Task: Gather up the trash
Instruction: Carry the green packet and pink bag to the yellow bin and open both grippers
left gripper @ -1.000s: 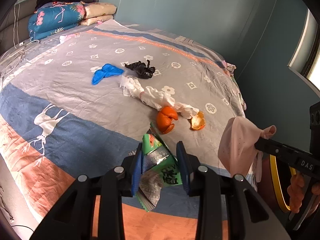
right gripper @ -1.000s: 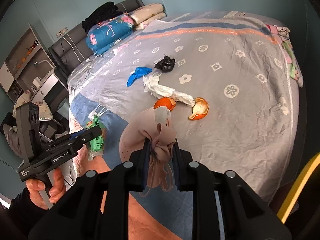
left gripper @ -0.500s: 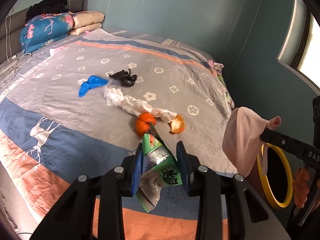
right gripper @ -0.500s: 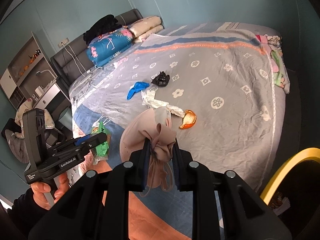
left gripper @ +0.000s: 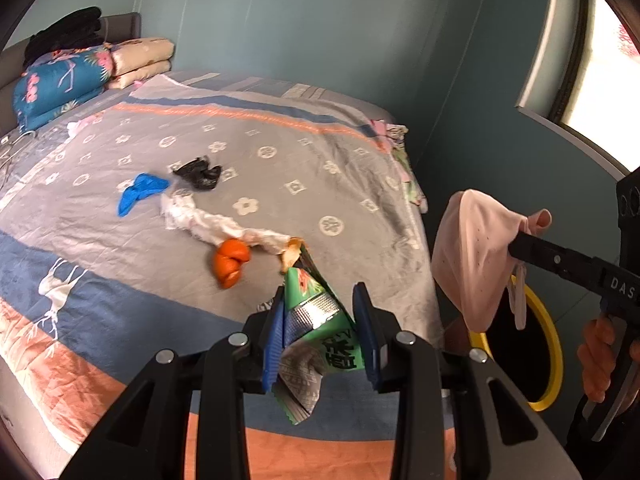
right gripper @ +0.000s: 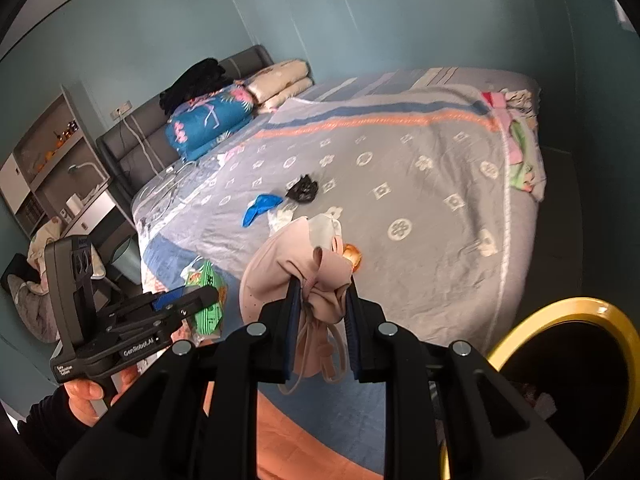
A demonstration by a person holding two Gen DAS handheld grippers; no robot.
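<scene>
My left gripper [left gripper: 320, 332] is shut on a crumpled green snack wrapper [left gripper: 320, 320], held above the near edge of the bed. My right gripper [right gripper: 320, 320] is shut on a pale pink face mask [right gripper: 304, 276] whose ear loops dangle below. In the left wrist view the mask [left gripper: 472, 256] hangs at the right, above a yellow-rimmed bin [left gripper: 548, 344]. On the bedspread lie orange peel [left gripper: 230, 262], a twisted white plastic bag [left gripper: 208, 224], a blue glove [left gripper: 140, 192] and a black wad [left gripper: 200, 174]. The wrapper [right gripper: 206, 300] also shows in the right wrist view.
The bin's yellow rim [right gripper: 580, 308] stands on the floor off the bed's corner. Folded quilts and pillows [left gripper: 68, 80] are stacked at the headboard. Shelves and a desk [right gripper: 60, 176] line the left wall. Clothes [right gripper: 520, 148] hang over the bed's far corner.
Both grippers have lifted and drawn back from the bed, still holding wrapper and mask. The bed looks farther off, and more of the yellow-rimmed bin has come into view.
</scene>
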